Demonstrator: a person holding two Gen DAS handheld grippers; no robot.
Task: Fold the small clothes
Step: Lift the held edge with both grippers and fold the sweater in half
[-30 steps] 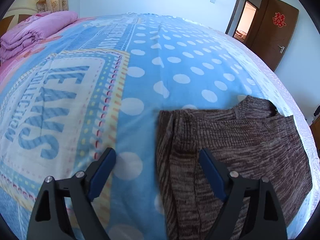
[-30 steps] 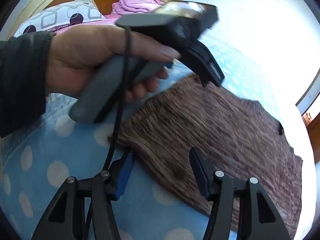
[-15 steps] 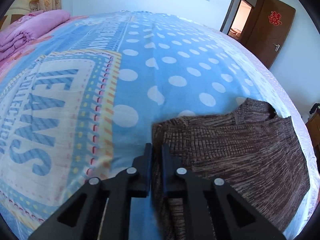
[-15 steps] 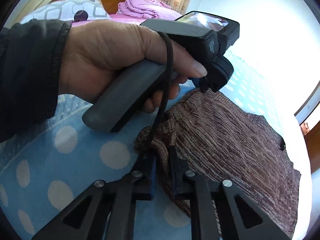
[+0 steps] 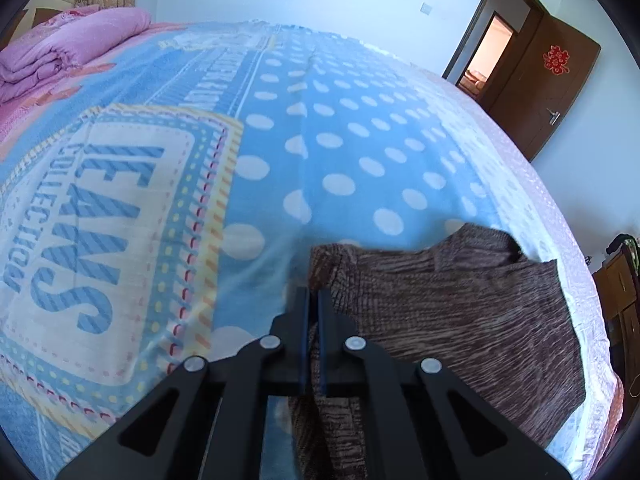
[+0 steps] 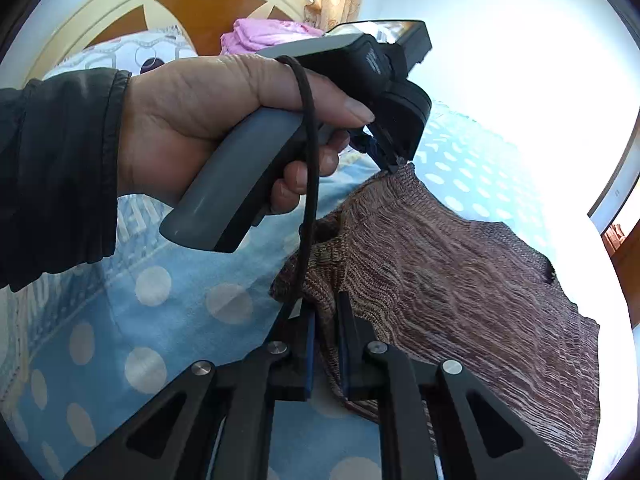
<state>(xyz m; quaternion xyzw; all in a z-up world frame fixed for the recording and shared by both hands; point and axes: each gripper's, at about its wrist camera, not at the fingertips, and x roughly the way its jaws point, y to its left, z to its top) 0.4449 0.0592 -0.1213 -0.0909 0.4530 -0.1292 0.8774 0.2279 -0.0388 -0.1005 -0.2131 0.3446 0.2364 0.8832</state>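
A brown knitted sweater (image 5: 460,312) lies spread on the blue dotted bedsheet (image 5: 340,140), its collar towards the far right. My left gripper (image 5: 313,296) is shut on the sweater's near left corner, and the cloth rises into its jaws. In the right wrist view the sweater (image 6: 460,280) runs off to the right. My right gripper (image 6: 326,300) is shut on a bunched fold of its near edge. A hand (image 6: 208,112) in a dark sleeve holds the left gripper (image 6: 394,164) above, and the pinched corner is pulled up into a peak.
A folded pink quilt (image 5: 68,48) lies at the bed's far left. A pillow (image 6: 132,56) leans on the wooden headboard (image 6: 160,4). A brown door (image 5: 552,80) stands open beyond the bed's far right edge. A wooden cabinet (image 5: 624,292) is at the right.
Both grippers went from open to shut on the sweater's near edge. Both have since risen a little, lifting the pinched cloth off the sheet.
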